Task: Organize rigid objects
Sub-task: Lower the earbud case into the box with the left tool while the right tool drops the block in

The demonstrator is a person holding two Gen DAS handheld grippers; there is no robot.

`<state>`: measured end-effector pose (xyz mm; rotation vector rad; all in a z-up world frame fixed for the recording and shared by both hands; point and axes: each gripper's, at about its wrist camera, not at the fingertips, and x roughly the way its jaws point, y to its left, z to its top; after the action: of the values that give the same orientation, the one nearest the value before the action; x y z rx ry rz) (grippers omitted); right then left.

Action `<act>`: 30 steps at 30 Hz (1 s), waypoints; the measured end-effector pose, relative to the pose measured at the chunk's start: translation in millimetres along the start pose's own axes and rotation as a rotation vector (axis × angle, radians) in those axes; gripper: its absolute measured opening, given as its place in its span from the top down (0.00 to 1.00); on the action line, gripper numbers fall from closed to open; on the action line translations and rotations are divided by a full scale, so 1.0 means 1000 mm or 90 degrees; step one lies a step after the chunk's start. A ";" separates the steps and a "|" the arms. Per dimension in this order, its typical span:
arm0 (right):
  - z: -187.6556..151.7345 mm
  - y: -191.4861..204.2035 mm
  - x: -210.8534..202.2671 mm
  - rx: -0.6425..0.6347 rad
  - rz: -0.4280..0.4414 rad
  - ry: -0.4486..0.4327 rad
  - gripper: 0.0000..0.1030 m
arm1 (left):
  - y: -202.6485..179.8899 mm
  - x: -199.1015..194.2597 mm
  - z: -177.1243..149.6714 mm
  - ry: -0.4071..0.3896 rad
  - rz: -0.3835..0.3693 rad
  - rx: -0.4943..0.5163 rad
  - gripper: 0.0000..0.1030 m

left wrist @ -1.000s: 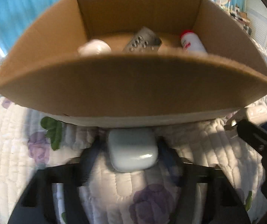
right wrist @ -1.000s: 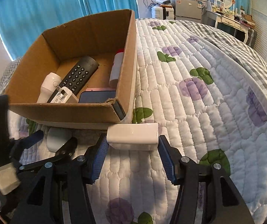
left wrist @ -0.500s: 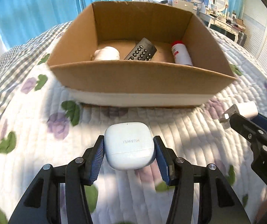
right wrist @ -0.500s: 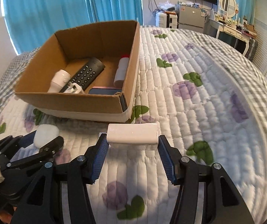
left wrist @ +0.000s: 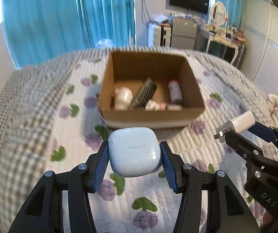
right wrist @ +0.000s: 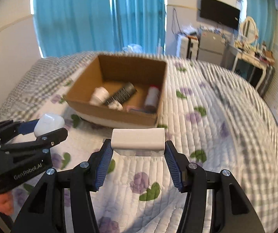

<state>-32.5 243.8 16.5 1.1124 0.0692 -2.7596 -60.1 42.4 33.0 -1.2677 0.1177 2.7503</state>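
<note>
Our left tongs (left wrist: 134, 153) are clamped on a white earbud case (left wrist: 134, 151), the blue ribbed pads (left wrist: 101, 167) pressing its two sides; the lettering on its face reads upside down to us. We hold it in the air above the quilted bed (left wrist: 41, 136), nearer to us than the cardboard box (left wrist: 150, 116). In the right wrist view the same tongs show at the left edge with the case between their tips.

Further on, the open box sits on the bed with its near wall facing us. Inside we see a white rounded bottle (left wrist: 122, 97) at the left, a dark remote control (left wrist: 144, 92) lying aslant in the middle, and a white bottle with a red cap (left wrist: 174, 92) at the right. Some small pale things lie against the near wall, too blurred for us to name.

To the right, our right tongs (right wrist: 138, 151) are clamped on a white charger block (right wrist: 138, 138), gripped by its two ends and held level above the bed, just short of the box's near right corner. From the left wrist view we see its metal prongs (left wrist: 220, 134) pointing left.
</note>
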 end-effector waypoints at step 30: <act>0.176 -0.040 0.137 -0.021 0.058 -0.038 0.48 | 0.010 0.187 0.148 -0.022 -0.021 0.023 0.49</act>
<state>-256.7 245.9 48.2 0.9988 0.0540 -2.6981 -292.9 62.0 -13.1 -1.2019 0.1420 2.7285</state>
